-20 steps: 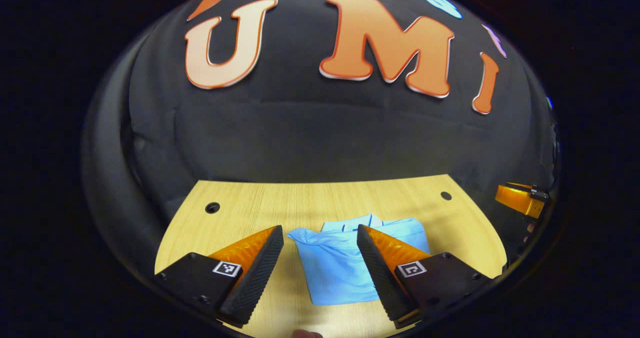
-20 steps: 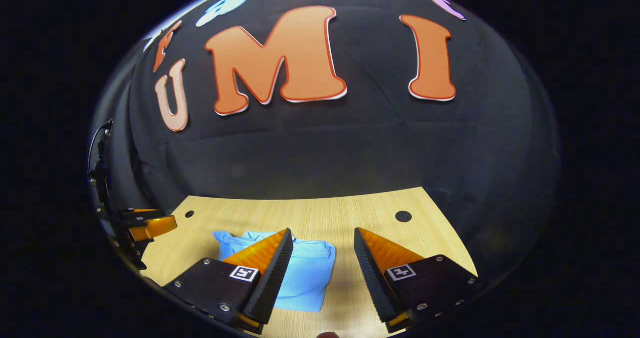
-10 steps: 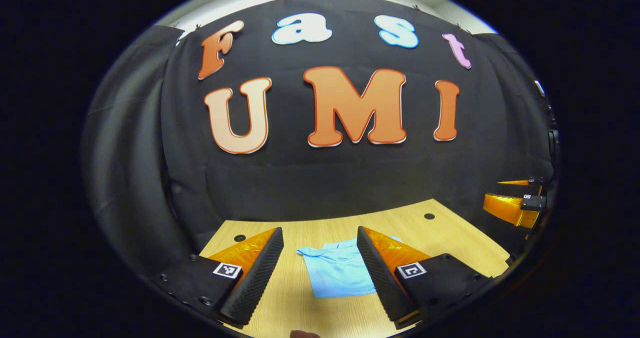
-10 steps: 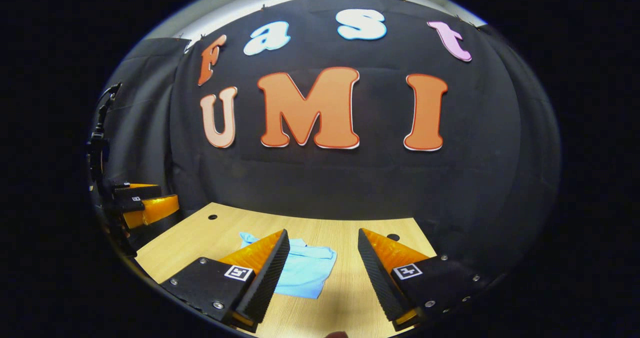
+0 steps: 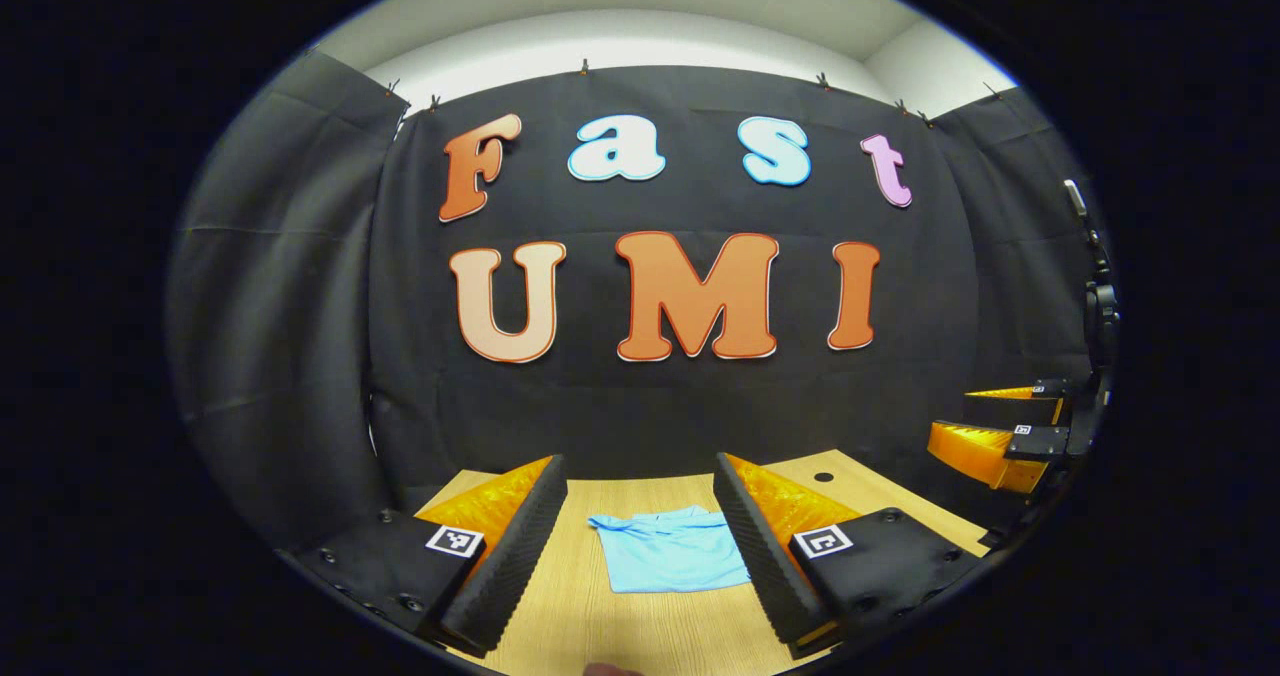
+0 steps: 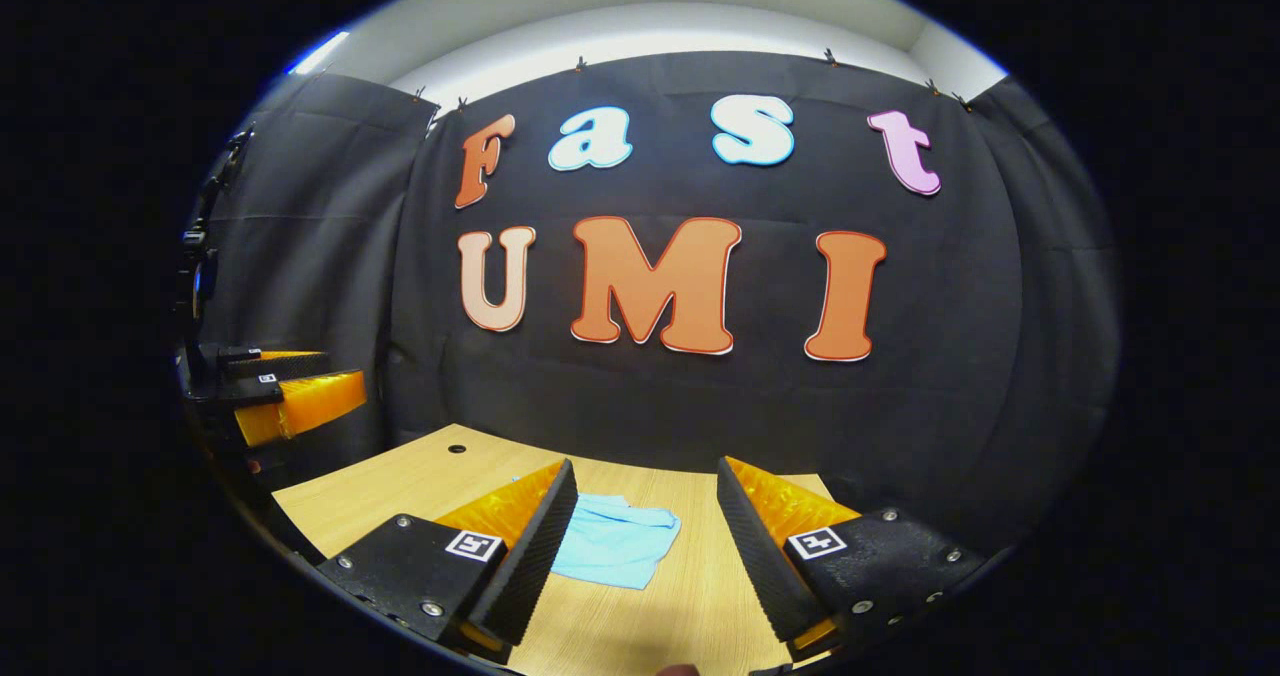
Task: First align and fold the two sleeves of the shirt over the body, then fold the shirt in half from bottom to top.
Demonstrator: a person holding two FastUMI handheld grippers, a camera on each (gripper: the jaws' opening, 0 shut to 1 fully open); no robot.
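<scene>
The light blue shirt lies folded into a small, roughly square bundle on the wooden worktop, towards the middle and nearer the black cloth wall than the front edge. In the left gripper view its right edge disappears behind one finger of the left tool, so that side cannot be checked. In the right gripper view the shirt is partly covered on its left by a finger of the right tool; what shows is a rumpled upper edge and a corner pointing towards the front. Whether the collar sits on top is too small to tell, though a ridge along the far edge looks like one.

The left tool stands with its two fingers wide apart, nothing between them, held above the worktop and well clear of the shirt. The right tool is the same: fingers spread, nothing gripped, raised off the wood.

At the right rim of the left gripper view the right tool shows side-on, its fingers parted, its body cut off at the edge. At the left rim of the right gripper view the left tool shows likewise, half lost in the dark.

A round hole marks the worktop's far right corner, another its far left. The near edge of the worktop is cut off.
</scene>
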